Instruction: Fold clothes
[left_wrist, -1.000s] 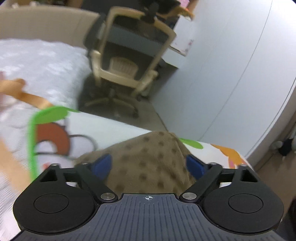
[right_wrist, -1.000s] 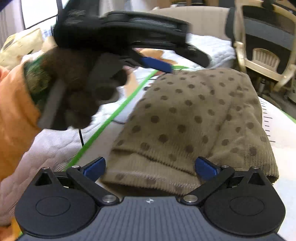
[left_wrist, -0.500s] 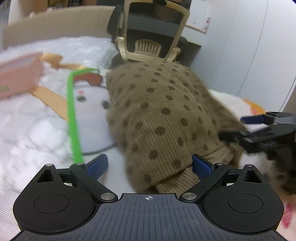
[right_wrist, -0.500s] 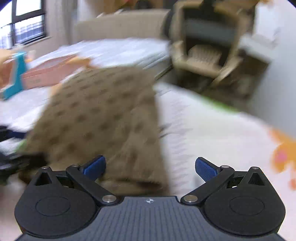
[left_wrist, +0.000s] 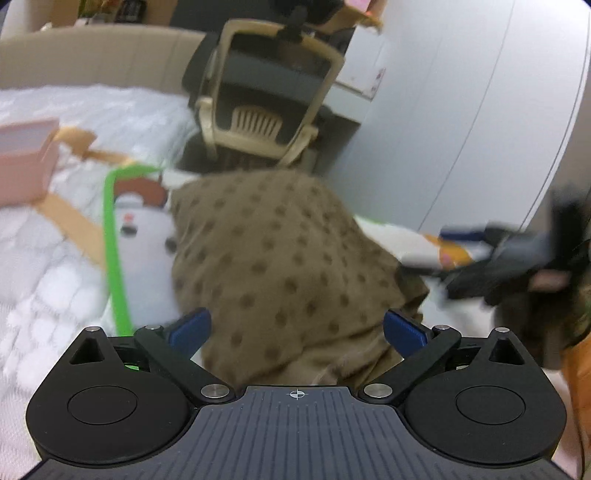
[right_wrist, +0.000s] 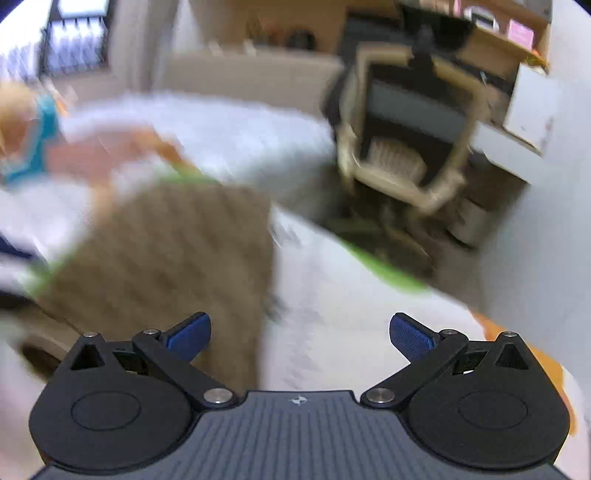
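A folded brown corduroy garment with dark dots lies on a white play mat with a green border. My left gripper is open, its blue pads either side of the garment's near edge. In the left wrist view my right gripper shows as a dark blur at the garment's right side, held by a gloved hand. In the right wrist view the garment is blurred at the left, and my right gripper is open over the white mat, just off the garment's right edge.
A beige office chair stands beyond the bed's far edge, next to a white wardrobe wall. A pink box rests on the white quilt at the left. Floor lies between bed and chair.
My right gripper has swung right, off the garment and over the mat. My left gripper has drawn a little closer to the garment's near edge. The garment has stayed in place.
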